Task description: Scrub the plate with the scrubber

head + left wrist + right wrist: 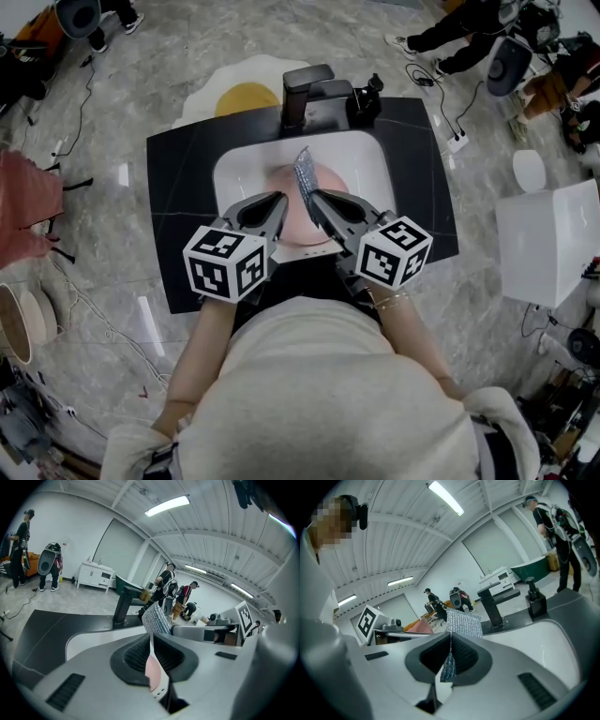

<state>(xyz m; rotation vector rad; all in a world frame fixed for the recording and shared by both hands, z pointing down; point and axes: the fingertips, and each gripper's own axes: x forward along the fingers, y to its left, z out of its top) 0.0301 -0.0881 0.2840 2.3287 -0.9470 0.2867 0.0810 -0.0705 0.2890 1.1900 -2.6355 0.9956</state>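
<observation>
The plate [298, 223], pale pink, is held on edge over the white sink [234, 169], between the two grippers and close to the person's body. The left gripper [278, 199] has its jaws closed on the plate's rim. In the left gripper view the ribbed pads [136, 656] press against the thin pink edge [153, 670], which runs down between them with no gap showing.

The right gripper [314, 197] is clamped on the scrubber [305, 173], a glittery silver cloth. In the right gripper view a narrow fold of it [449, 665] is pinched between the dark pads. The rest [464, 623] stands up as a flat square beyond the jaw tips [450, 639].

From above, the two grippers point inward with their tips near each other. The scrubber rises at the far side of the plate. In the left gripper view it [155, 619] stands just past that gripper's tips [151, 637], right by the plate's edge. Whether it actually presses on the plate cannot be told.

The sink is set in a black counter [178, 187], with a dark tap [305, 94] at its far side.
</observation>
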